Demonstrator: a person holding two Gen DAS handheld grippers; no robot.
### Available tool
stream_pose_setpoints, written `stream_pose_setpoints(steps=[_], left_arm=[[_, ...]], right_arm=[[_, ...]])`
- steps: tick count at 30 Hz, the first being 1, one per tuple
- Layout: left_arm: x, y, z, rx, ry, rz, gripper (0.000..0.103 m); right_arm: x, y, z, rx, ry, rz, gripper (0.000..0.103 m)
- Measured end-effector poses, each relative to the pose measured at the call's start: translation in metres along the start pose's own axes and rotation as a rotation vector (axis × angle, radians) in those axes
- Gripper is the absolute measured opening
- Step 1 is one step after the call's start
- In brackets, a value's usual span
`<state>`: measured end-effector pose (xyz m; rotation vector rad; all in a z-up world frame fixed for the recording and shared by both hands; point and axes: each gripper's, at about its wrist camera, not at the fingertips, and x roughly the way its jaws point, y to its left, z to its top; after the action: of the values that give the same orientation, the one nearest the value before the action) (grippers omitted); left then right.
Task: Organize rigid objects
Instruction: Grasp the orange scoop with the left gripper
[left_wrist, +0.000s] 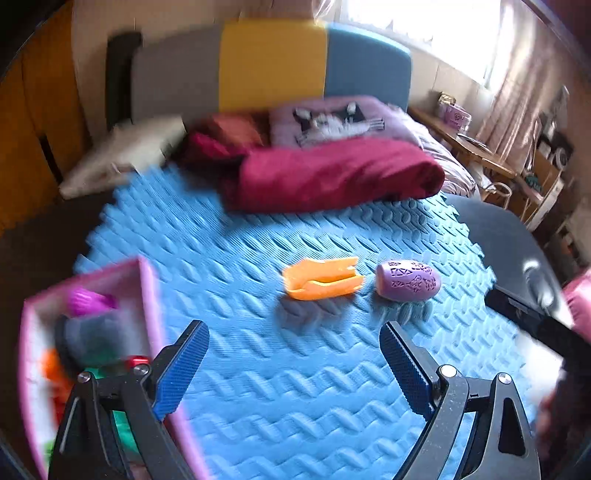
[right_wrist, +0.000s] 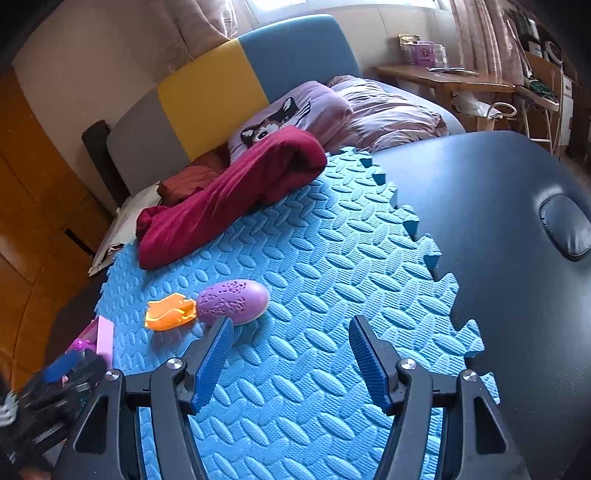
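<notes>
Work surface: a blue foam mat (right_wrist: 314, 258) is lying over a dark padded table (right_wrist: 498, 221); it is carrying every loose item.
Progress: the sorting is looking partly done, in my judgement. A pink box (left_wrist: 147, 295) is sitting at the mat's near left edge and is already holding several toys, blurred beyond naming.
Remaining: two pieces are still lying out near the middle of the mat, an orange plastic piece (left_wrist: 323, 282) and a purple egg-shaped shell (left_wrist: 408, 280), just beside each other.
Left gripper (left_wrist: 295, 365): it is hovering over bare mat beside the box, jaws standing wide, holding nothing.
Right gripper (right_wrist: 291, 362): it is hanging near the shell, jaws parted about halfway, nothing between them.
Obstructions: none is lying between either gripper and the two pieces.
Surroundings: a folded maroon cloth (right_wrist: 229, 199) is resting across the mat's far edge, well apart from the pieces; a bed with pillows is standing behind.
</notes>
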<state>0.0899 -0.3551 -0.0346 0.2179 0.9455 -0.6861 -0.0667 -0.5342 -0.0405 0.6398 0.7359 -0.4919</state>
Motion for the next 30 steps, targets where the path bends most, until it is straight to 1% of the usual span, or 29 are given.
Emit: stream_pose_setpoints(steps=[1,3,6,7,9,13,14,15,16,18,20,24,27,30], left_arm=[[0.004,0.001,0.002,-0.017,-0.001,0.007,0.095],[0.014,-0.004,0.009,-0.008,-0.017,0.032,0.099],[0.028,-0.008,0.017,-0.033,-0.004,0.008,0.101],[0.033,-0.009,0.02,-0.036,-0.005,0.014,0.102],[0.045,-0.012,0.025,-0.041,-0.006,0.04,0.102],[0.068,-0.01,0.032,-0.068,0.012,0.031,0.101],[0.075,-0.009,0.032,-0.071,0.026,0.027,0.089],[0.081,-0.008,0.032,-0.08,0.041,0.027,0.085],[0.079,-0.009,0.031,-0.066,0.016,0.042,0.068],[0.078,-0.012,0.03,-0.05,0.021,0.026,0.068],[0.075,-0.01,0.029,-0.058,0.025,0.012,0.068],[0.067,-0.004,0.026,-0.082,0.039,0.012,0.068],[0.049,-0.003,0.021,-0.078,0.021,0.024,0.068],[0.034,-0.002,0.02,-0.079,0.005,0.032,0.068]], right_arm=[[0.0,0.0,0.0,0.004,0.0,0.006,0.066],[-0.001,-0.001,0.001,0.012,0.0,0.018,0.066],[-0.002,-0.003,0.002,0.028,0.001,0.031,0.066],[-0.002,-0.003,0.002,0.034,0.003,0.038,0.066],[-0.002,-0.003,0.002,0.039,0.007,0.047,0.066],[-0.002,-0.002,0.002,0.042,0.01,0.061,0.066],[-0.002,-0.002,0.002,0.043,0.012,0.064,0.066],[-0.001,-0.001,0.002,0.042,0.014,0.067,0.066],[-0.001,0.0,0.002,0.039,0.016,0.068,0.066],[-0.001,0.001,0.002,0.034,0.017,0.071,0.066],[-0.001,0.002,0.002,0.031,0.016,0.073,0.066],[0.001,0.002,0.001,0.025,0.024,0.065,0.066],[0.005,0.001,-0.001,0.029,0.038,0.057,0.066],[0.012,0.003,-0.003,0.023,0.07,0.054,0.066]])
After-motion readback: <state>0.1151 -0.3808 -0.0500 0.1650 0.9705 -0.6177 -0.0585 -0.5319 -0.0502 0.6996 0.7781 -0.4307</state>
